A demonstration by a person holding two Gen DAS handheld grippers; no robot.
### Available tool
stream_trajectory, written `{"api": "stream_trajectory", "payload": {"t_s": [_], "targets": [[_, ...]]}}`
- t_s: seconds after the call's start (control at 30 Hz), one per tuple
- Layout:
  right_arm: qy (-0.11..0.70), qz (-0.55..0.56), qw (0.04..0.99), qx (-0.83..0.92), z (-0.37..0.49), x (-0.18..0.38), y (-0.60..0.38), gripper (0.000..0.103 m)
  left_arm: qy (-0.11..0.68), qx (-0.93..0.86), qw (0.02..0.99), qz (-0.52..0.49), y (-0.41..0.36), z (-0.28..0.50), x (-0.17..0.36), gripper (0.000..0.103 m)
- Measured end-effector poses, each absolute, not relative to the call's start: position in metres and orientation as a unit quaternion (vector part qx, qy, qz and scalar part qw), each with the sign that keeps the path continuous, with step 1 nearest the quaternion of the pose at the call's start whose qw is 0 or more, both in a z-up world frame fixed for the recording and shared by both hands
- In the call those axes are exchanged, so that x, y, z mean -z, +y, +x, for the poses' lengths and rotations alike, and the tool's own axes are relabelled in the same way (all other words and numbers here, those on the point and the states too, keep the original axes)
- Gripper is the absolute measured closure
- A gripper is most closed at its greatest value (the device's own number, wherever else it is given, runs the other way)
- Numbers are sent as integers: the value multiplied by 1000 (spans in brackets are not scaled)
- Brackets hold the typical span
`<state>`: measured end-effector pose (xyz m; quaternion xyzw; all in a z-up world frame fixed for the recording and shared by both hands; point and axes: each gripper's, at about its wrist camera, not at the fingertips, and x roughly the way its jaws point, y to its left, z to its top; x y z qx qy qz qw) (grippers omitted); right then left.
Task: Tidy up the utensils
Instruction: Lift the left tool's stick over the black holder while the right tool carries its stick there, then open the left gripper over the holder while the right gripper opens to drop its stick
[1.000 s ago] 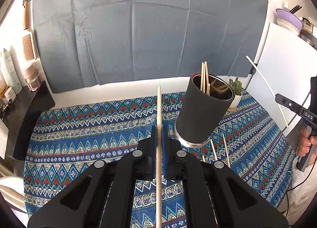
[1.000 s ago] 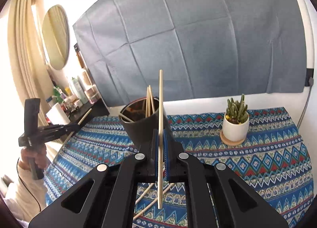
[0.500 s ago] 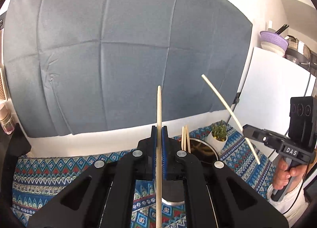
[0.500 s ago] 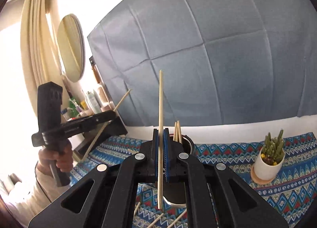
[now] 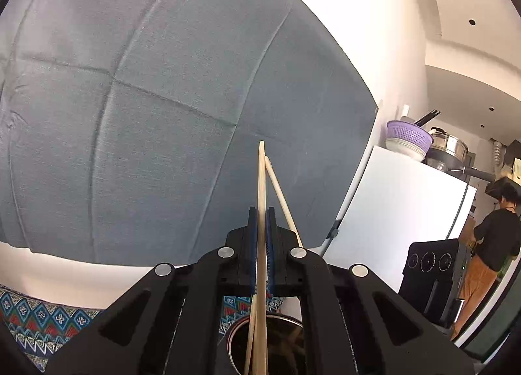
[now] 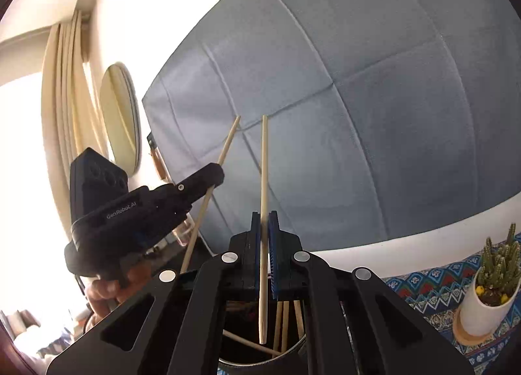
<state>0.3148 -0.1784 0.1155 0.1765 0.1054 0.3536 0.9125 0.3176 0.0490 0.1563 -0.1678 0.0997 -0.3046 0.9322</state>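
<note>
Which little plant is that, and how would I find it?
Find the big grey-blue cloth hanging on the wall, then look down to the patterned blue tablecloth at the right. There stands a small cactus in a white pot on a round wooden coaster; it is the only green, living thing there.

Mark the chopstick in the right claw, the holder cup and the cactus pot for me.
chopstick [image 6: 264,179], right wrist view, mid-shaft above the claw.
holder cup [image 6: 294,349], right wrist view, front of rim.
cactus pot [image 6: 478,313], right wrist view, white side wall.
</note>
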Motion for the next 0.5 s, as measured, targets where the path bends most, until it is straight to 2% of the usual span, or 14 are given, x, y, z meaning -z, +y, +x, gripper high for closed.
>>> {"api": "stream_trajectory", "payload": {"t_s": [0.3, 0.5], "targets": [[83, 183, 910, -362, 318, -90, -171, 98, 23, 309, 930, -196, 44, 320, -131, 98], [92, 161, 915, -357, 315, -86, -168, 98, 46, 319, 930, -176, 36, 319, -119, 98]]}}
